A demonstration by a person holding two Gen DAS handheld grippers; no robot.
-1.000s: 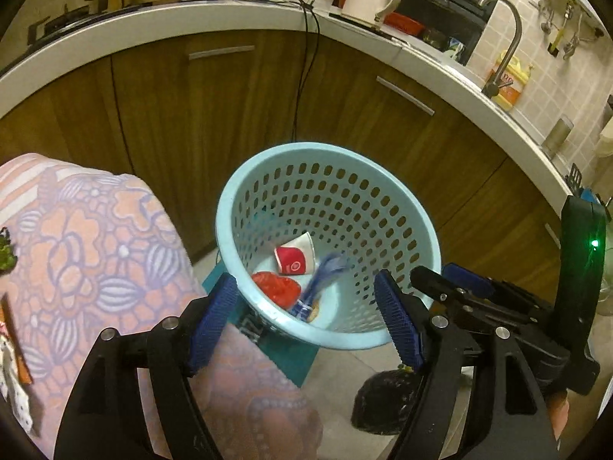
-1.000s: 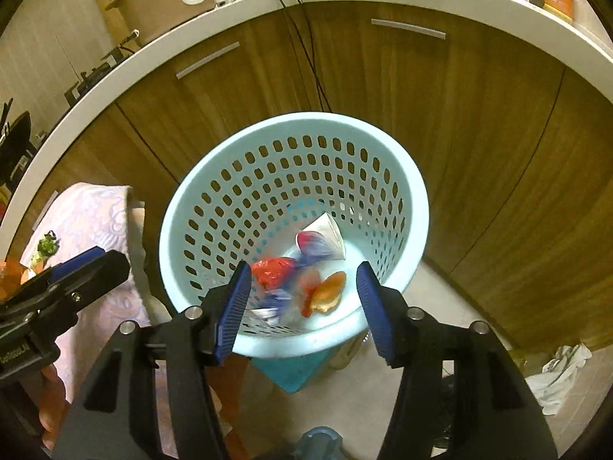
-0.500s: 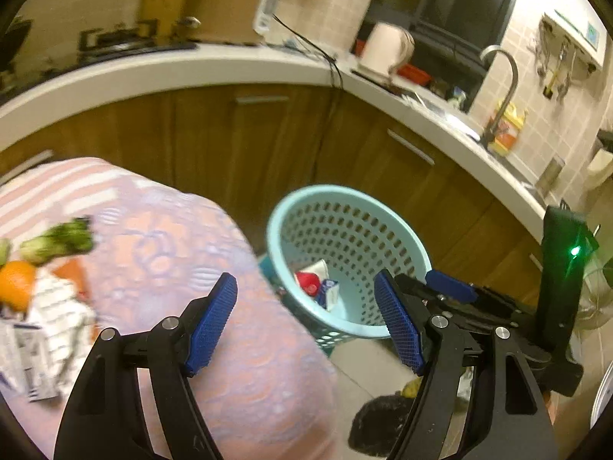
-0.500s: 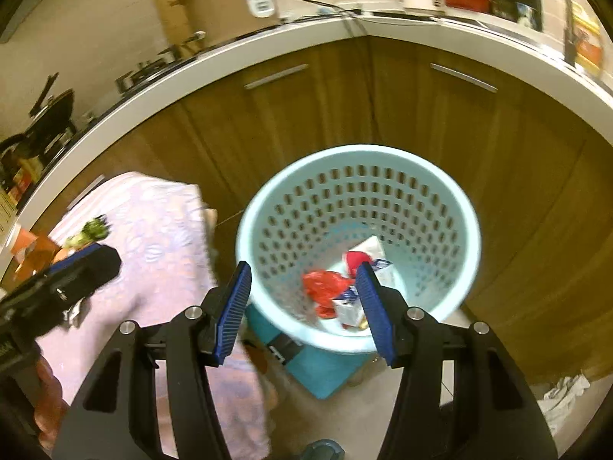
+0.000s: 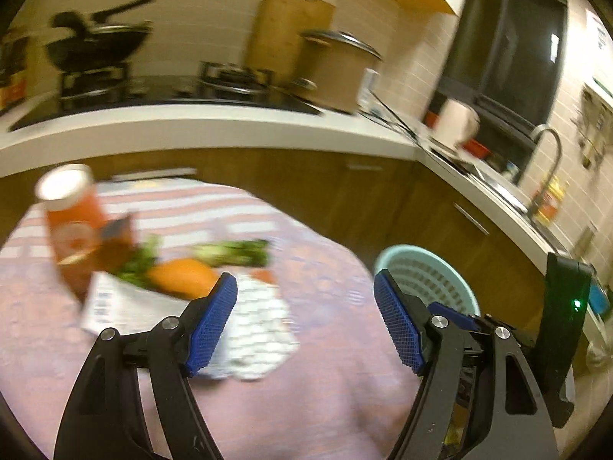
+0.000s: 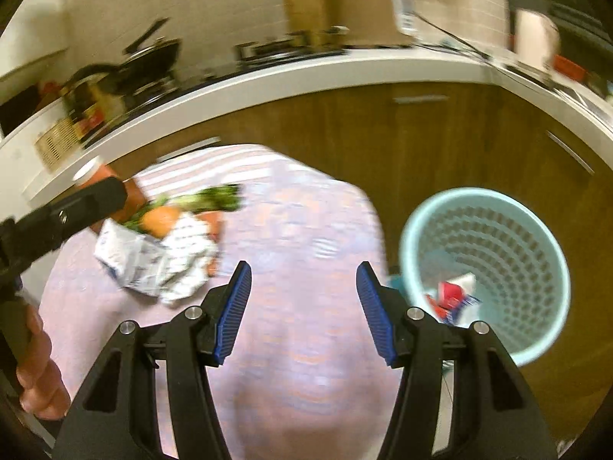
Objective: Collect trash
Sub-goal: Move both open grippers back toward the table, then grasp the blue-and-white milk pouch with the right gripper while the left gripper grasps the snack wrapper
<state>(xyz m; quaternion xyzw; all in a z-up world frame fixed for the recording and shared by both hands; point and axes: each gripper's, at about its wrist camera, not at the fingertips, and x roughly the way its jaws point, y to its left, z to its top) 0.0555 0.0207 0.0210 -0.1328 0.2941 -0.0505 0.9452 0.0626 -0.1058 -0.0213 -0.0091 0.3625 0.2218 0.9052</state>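
- Your left tongs (image 5: pixel 304 324) stand wide, with nothing between the blue ribbed pads.
- Your right tongs (image 6: pixel 302 312) stand about half apart, also holding nothing.
- Both tongs point down over the counter draped in a pink flowered cloth (image 6: pixel 299 230); the pictures are blurred.
- The crumpled white printed wrappers (image 6: pixel 153 257) lie on the cloth, ahead and to the left of your right tongs and apart from them.
- In the left wrist view the same crumpled paper (image 5: pixel 256 322) sits just behind your left tongs' left pad and reaches into the gap; whether it touches the pad you cannot tell.
- Touching the far edge of the paper lie an orange round fruit (image 5: pixel 182 278) and green leafy stalks (image 5: pixel 233 253).
- A tall orange carton with a white top (image 5: pixel 72 226) stands left of them.
- The pale blue perforated plastic basket (image 6: pixel 498 268) stands on the floor to the right of the counter, beyond your right tongs' right pad.
- A red and white crushed packet (image 6: pixel 452 293) lies in the basket's bottom.
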